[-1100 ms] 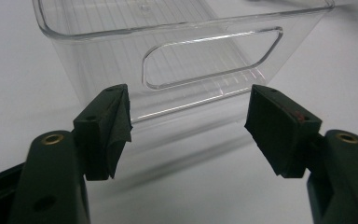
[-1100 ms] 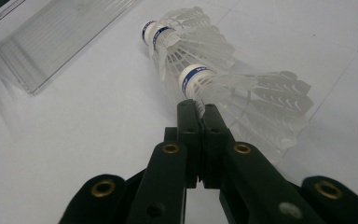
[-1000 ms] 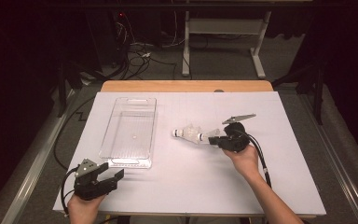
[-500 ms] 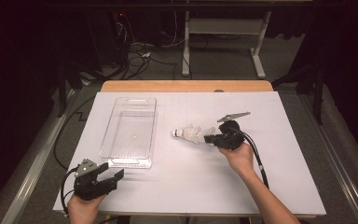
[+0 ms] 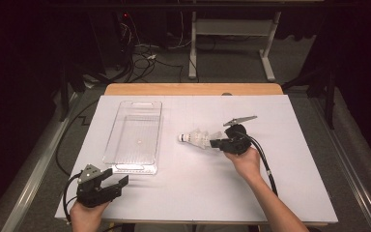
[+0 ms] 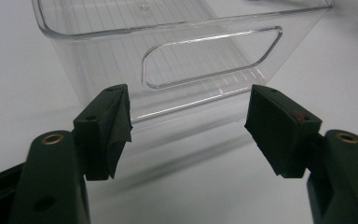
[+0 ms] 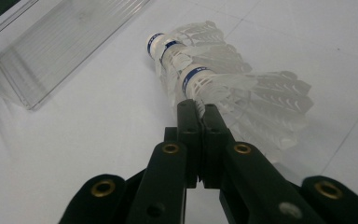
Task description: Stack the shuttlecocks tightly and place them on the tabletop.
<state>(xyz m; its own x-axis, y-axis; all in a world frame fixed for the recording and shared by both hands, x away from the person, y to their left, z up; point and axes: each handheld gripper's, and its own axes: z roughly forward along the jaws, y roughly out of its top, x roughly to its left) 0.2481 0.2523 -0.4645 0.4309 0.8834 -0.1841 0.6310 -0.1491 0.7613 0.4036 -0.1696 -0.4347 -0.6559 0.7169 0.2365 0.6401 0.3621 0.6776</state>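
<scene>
Right now the right gripper (image 5: pixel 221 142) has its fingers (image 7: pixel 189 122) pressed together on the feather edge of a stack of shuttlecocks (image 7: pixel 223 88), pinching it; in the right gripper view the white feathers fan out just beyond and to the right of the fingertips, and the cork heads point away from them towards the upper left. Three nested shuttlecocks can be counted there, each with a dark blue band around its base. White lettering sits on those bands, but it is too small and blurred to read, so no brand can be told. In the high view the stack (image 5: pixel 196 138) lies level just past the right fingers, its cork end pointing towards the clear plastic tray (image 5: pixel 117 145), which stands well apart from them across a bare stretch of the white desk (image 5: pixel 290 193). The left gripper (image 5: pixel 113 183) rests near the desk's near edge with its fingers (image 6: pixel 109 126) spread wide and nothing between them. In the left gripper view the tray's short end wall (image 6: pixel 74 60) stands just ahead of those open fingers, not touching them, with an oblong handle cut-out (image 6: pixel 212 58) in it lying roughly midway between the two pads. The tray carries no label or writing that can be made out; its ribbed floor shows through the clear wall. A black cable (image 5: pixel 263 159) trails back from the right gripper along the person's forearm.
</scene>
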